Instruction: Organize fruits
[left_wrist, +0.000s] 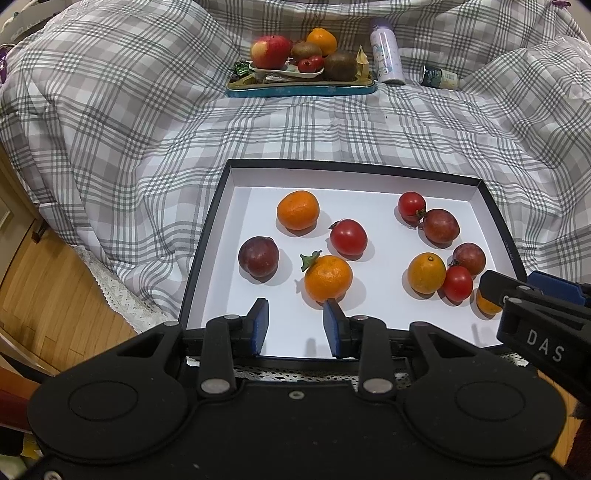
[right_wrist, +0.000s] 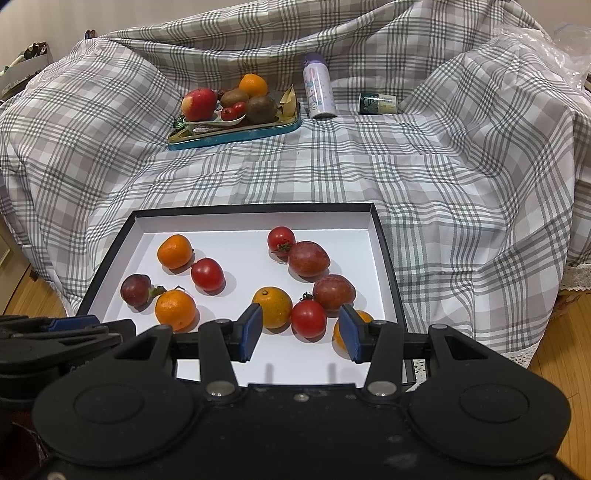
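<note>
I am holding both grippers over the near edge of the box (left_wrist: 207, 236), which is sitting on a checked cloth (left_wrist: 110, 147) with mandarins, tomatoes and plums scattered loose across its white floor. My left gripper (left_wrist: 295, 328) is hanging with its jaws apart and empty; my right gripper (right_wrist: 299, 334) is doing the same, a little wider.

The risk, as I am judging it, is rolling. These fruits are round, the floor looks smooth, and nothing is dividing it, so a pad landing off-centre could be sending one skidding into its neighbours. On my right side the danger is greatest: a tomato (right_wrist: 308, 318), a mandarin (right_wrist: 272, 306), a plum (right_wrist: 334, 291) and a second mandarin (right_wrist: 356, 328) half hidden behind my right pad are crowding together, seemingly touching. Closing there could be catching two at once or bruising the soft tomato. The box is also resting on soft bedding, so pressing down could be tilting it and setting everything moving.

The stalked mandarin (left_wrist: 328, 277) is lying just beyond my left gripper's right pad, slightly to the right of the gap, not between the jaws. The tomato is lying ahead of my right gripper's gap, between the two pads in line but beyond their tips. A farther tray (left_wrist: 303, 88) of fruit is standing well apart, near a bottle (left_wrist: 386, 55) and a small jar (left_wrist: 439, 76).
</note>
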